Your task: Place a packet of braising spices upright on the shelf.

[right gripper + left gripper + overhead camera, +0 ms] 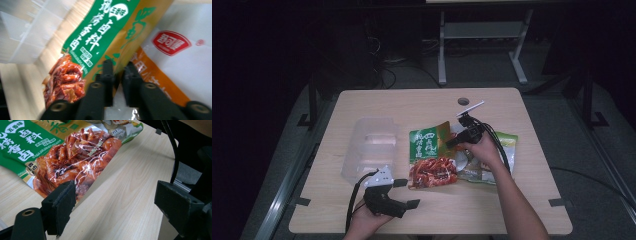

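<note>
A green and red snack packet (432,159), printed with white characters and a picture of red braised pieces, is seen lying near the middle of the wooden table (532,200), its upper right edge lifted slightly off the surface. That edge is pinched by the right gripper (451,142), whose jaws are closed tightly on the yellow-green margin of the packet, as is shown plainly in the right gripper view, where the two black jaws stand almost together with the foil between them. A second packet (502,150), white and orange with a green corner, is partly covered by the first and by the person's right hand (484,150), and lies just beside and beneath it on the right. To the left of the green packet, a clear plastic container (369,147) is set on the table, close to it but apart from it. Nearer the front edge of the table, the left gripper (407,192) is held low in the person's left hand (367,217), its jaws spread wide with nothing between them; in the left gripper view the bare tabletop is seen between the pads (62,202), and the red end of the green packet lies just beyond them, untouched.
</note>
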The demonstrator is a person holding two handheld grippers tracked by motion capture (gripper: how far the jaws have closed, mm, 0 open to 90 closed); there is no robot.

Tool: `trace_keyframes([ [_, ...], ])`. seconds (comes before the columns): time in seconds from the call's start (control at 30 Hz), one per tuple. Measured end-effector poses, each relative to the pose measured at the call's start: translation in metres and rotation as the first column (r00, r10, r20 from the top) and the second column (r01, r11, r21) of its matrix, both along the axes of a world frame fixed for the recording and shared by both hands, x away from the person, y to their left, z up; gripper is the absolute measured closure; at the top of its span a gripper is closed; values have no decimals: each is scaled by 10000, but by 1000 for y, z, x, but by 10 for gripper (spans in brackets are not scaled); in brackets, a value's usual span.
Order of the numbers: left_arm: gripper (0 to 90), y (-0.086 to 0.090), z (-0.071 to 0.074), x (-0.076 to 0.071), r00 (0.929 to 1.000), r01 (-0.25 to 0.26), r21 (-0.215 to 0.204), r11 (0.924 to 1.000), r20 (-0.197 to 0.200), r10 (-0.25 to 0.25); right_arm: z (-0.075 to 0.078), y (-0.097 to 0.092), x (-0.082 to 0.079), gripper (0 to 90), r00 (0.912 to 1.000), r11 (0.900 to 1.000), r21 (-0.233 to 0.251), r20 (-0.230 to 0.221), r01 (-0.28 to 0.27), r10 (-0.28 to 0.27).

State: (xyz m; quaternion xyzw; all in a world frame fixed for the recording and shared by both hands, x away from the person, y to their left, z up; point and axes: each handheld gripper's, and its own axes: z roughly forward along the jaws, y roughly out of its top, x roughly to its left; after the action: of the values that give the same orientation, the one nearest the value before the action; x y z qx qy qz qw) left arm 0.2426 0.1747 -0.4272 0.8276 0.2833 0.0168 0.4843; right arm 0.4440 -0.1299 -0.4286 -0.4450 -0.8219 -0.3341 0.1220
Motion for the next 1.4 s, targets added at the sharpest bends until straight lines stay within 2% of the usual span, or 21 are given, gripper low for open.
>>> trace_keyframes([
  [0.07,172,0,0,1,10000,-79,7,10000,33,79,3,-1,-3,899,9998,9998,189,170,-106,103],
  [0.2,172,-1,1,1,9998,-177,-81,9998,5,177,9,-2,-11,900,9982,9996,141,550,-254,246],
  [0.3,172,-4,2,4,9998,-168,-51,9998,60,168,21,-7,-24,900,9920,9987,364,1223,-353,306],
  [0.33,172,-4,2,4,9998,-168,-51,9998,60,168,21,-7,-24,900,9920,9987,364,1223,-353,306],
  [0.37,172,-8,3,4,9997,-261,-179,9995,-45,260,28,-12,-32,900,9866,9974,606,1607,-380,279],
  [0.5,172,-18,6,8,9997,-258,-228,9994,-5,258,43,-20,-47,900,9768,9959,766,2121,-471,299],
  [0.63,172,-29,6,15,9993,-369,-175,9992,58,370,61,-30,-65,900,9566,9939,929,2899,-588,295],
  [0.67,172,-29,6,15,9993,-369,-175,9992,58,370,61,-30,-65,900,9566,9939,929,2899,-588,295],
  [0.7,172,-35,5,21,9984,-557,-177,9983,18,557,71,-35,-75,900,9441,9934,933,3281,-671,330],
  [0.77,172,-38,3,25,9979,-640,-153,9978,41,641,73,-37,-78,900,9397,9933,942,3404,-677,317],
  [0.8,172,-43,0,33,9956,-936,-163,9955,-88,935,77,-42,-87,900,9300,9923,996,3662,-742,327],
  [0.83,172,-46,-2,38,9945,-1048,-135,9944,-100,1047,76,-44,-89,900,9255,9916,1019,3772,-792,352],
  [0.93,172,-51,-7,48,9912,-1272,-135,9918,-387,1266,75,-49,-95,900,9205,9904,1147,3899,-768,262],
  [0.97,172,-57,-11,56,9868,-1546,-74,9879,-509,1540,70,-55,-99,900,9155,9886,1277,4018,-797,219],
  [1.03,173,-60,-15,62,9799,-1910,-28,9816,-586,1905,68,-59,-100,900,9181,9901,1204,3959,-726,192],
  [1.07,178,-60,-15,62,9799,-1910,-28,9816,-586,1905,67,-62,-101,900,9196,9901,1218,3924,-698,165],
  [1.13,188,-61,-20,73,9705,-2201,-318,9750,-1082,2156,64,-67,-102,900,9198,9885,1345,3922,-684,103],
  [1.27,226,-67,-25,89,9647,-2035,-581,9774,-1826,1900,60,-71,-102,900,9196,9855,1519,3927,-753,97],
  [1.33,296,-68,-25,92,9647,-1928,-765,9783,-1972,1747,61,-71,-103,900,9204,9841,1594,3909,-782,98],
  [1.37,348,-69,-26,97,9636,-1814,-1091,9773,-2180,1546,61,-71,-104,900,9153,9825,1641,4026,-881,148],
  [1.4,419,-69,-27,99,9636,-1753,-1352,9752,-2268,1418,61,-70,-104,900,9155,9821,1663,4021,-887,146],
])
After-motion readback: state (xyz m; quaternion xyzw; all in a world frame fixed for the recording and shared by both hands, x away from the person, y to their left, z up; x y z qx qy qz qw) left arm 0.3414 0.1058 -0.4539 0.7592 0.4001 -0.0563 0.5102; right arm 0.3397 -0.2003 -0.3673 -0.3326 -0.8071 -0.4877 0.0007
